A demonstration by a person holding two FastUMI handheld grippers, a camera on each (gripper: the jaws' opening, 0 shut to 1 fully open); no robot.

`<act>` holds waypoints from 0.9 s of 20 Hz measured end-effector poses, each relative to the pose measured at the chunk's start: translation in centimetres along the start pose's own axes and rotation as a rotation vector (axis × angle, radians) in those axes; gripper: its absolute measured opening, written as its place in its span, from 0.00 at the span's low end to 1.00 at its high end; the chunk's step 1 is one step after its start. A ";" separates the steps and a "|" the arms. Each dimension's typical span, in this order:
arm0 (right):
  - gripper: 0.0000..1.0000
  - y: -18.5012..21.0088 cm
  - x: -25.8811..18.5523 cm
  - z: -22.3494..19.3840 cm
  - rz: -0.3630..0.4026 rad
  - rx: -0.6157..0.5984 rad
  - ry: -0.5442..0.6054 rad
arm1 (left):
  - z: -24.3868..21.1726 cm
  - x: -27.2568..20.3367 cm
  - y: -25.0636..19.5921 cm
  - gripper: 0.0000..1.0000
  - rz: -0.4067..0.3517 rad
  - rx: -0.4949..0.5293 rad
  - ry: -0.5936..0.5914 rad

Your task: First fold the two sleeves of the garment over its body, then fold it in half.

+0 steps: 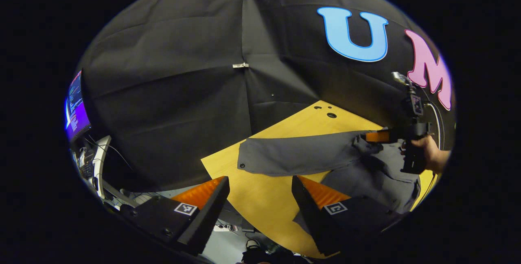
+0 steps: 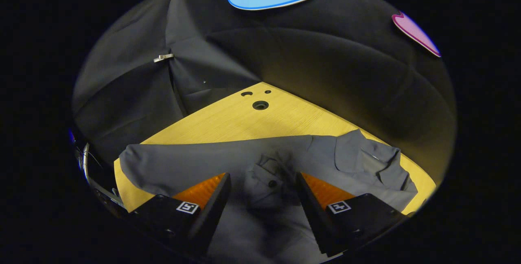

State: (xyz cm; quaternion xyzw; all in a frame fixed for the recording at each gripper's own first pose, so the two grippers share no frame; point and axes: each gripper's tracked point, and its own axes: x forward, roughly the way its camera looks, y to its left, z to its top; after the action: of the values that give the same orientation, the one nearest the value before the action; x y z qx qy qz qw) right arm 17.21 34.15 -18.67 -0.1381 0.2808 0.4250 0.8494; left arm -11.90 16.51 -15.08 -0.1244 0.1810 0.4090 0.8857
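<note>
Grey shirt (image 2: 325, 162) lies flat on the yellow table (image 2: 244, 121), one sleeve (image 1: 293, 156) stretched out sideways; my left gripper (image 1: 260, 199) and right gripper (image 2: 262, 199) both spread, empty; pinch the cuff (image 1: 244, 162) low, carry it flat across the body.

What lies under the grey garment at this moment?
The grey garment lies spread on the yellow wooden table, its one sleeve stretched out flat across the board. The cloth hides whatever part of the table is beneath it, so anything under there cannot be seen.
</note>
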 end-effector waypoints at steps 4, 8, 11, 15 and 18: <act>0.98 -2.0 -4.0 0.1 -0.046 0.009 -0.065 | 0.7 2.4 1.0 0.97 0.002 0.007 0.012; 0.98 -5.2 -8.5 -0.8 -0.112 0.104 -0.091 | 0.9 6.8 1.7 0.97 -0.007 0.006 0.047; 0.98 -8.7 -11.9 -2.3 -0.196 0.151 -0.082 | 0.9 10.9 1.9 0.97 -0.023 0.016 0.084; 0.98 -12.4 -17.2 -4.3 -0.329 0.194 -0.073 | 0.6 17.0 1.9 0.97 -0.032 0.013 0.139; 0.98 -13.4 -20.6 -5.5 -0.397 0.261 -0.081 | 0.4 20.7 2.5 0.98 -0.007 0.020 0.172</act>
State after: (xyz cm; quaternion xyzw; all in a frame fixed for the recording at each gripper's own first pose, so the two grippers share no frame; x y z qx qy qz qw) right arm 16.04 10.23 -10.90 -0.0622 0.2664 0.2151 0.9375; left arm -1.29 32.31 -23.64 -0.1507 0.2603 0.3919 0.8694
